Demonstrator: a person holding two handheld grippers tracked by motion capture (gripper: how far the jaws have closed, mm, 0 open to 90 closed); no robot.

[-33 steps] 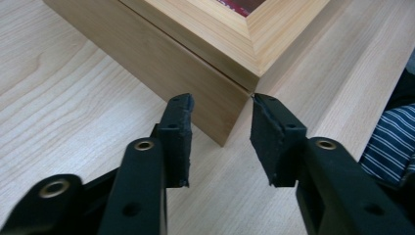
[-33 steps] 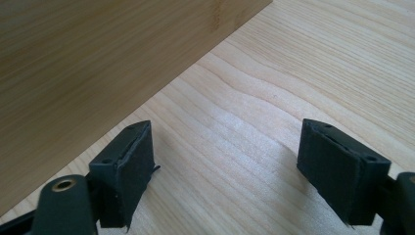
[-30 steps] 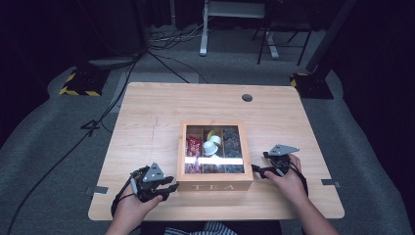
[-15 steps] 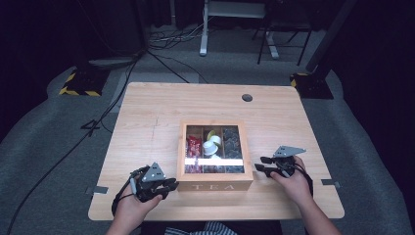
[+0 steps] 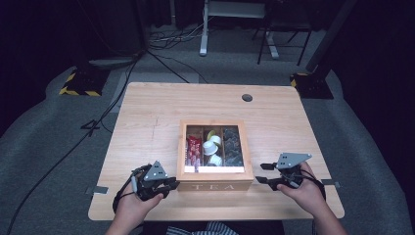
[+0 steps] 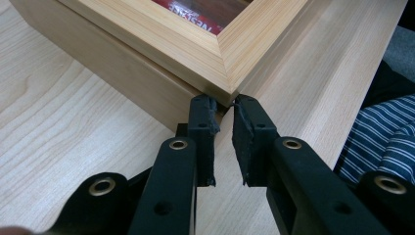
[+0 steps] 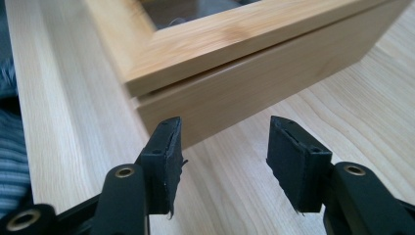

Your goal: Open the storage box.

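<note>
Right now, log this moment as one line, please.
left gripper: shut at tea box lid corner | right gripper: open, off the box's other front corner | lid: down | box on table

Dark lab or studio, floor cables [image 5: 161,56], hazard-striped stand bases [image 5: 77,88]

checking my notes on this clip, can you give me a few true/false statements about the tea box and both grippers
1. The wooden tea box has its lid closed. True.
2. The left gripper stands wide open, far from the box. False: its jaws are shut at the box's near corner, under the lid's edge.
3. The right gripper is open with nothing between its jaws. True.
4. The box sits at the table's far edge. False: it sits near the person's edge.
5. Red packets show through the lid. True.
</note>
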